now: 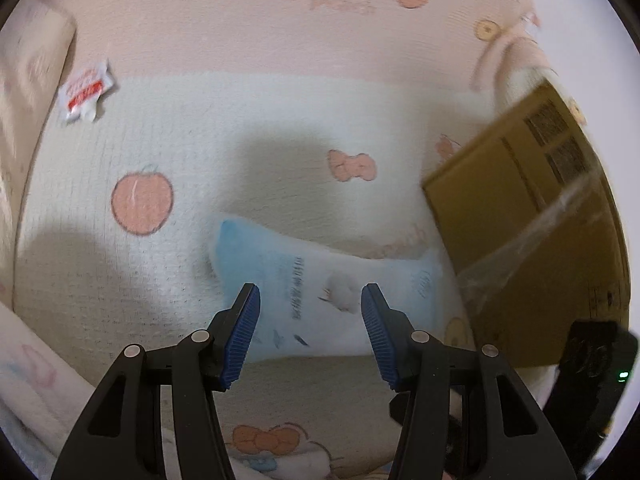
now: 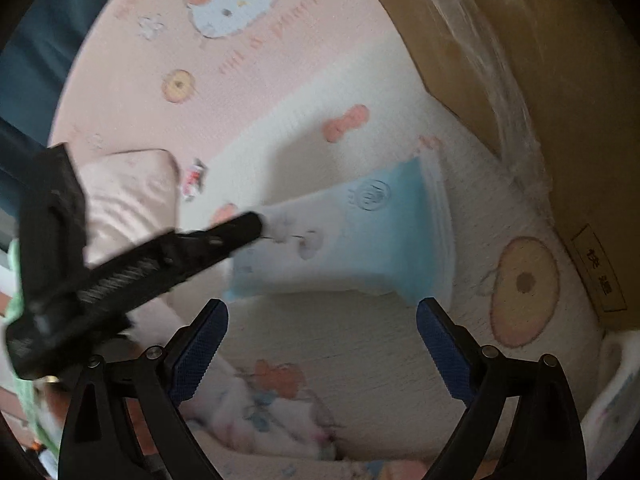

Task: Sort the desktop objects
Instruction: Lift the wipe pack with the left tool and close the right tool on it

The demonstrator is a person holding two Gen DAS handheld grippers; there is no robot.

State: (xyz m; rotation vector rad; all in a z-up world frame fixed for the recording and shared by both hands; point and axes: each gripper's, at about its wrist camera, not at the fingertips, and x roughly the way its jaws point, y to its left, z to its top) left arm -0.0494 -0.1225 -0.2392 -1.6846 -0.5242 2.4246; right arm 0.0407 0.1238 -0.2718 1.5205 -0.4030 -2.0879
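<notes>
A soft blue-and-white packet (image 1: 328, 276) lies flat on a cartoon-print blanket (image 1: 240, 120). My left gripper (image 1: 311, 292) hangs open just over the packet's near edge, one blue pad on each side, neither pressing it. In the right wrist view the same packet (image 2: 360, 232) lies just beyond my right gripper (image 2: 322, 308), which stands wide open with nothing between its fingers. One black finger (image 2: 240, 228) of the left gripper reaches in from the left and ends at the packet's left end. A small red-and-white sachet (image 1: 86, 94) lies farther off, at the upper left.
A brown cardboard box (image 1: 520, 220) with clear tape stands close on the right of the packet, also large at the right edge of the right wrist view (image 2: 500, 60). A pink cushion (image 2: 128, 192) lies left, beside the sachet (image 2: 194, 180). The right gripper's black body (image 1: 592, 360) shows at lower right.
</notes>
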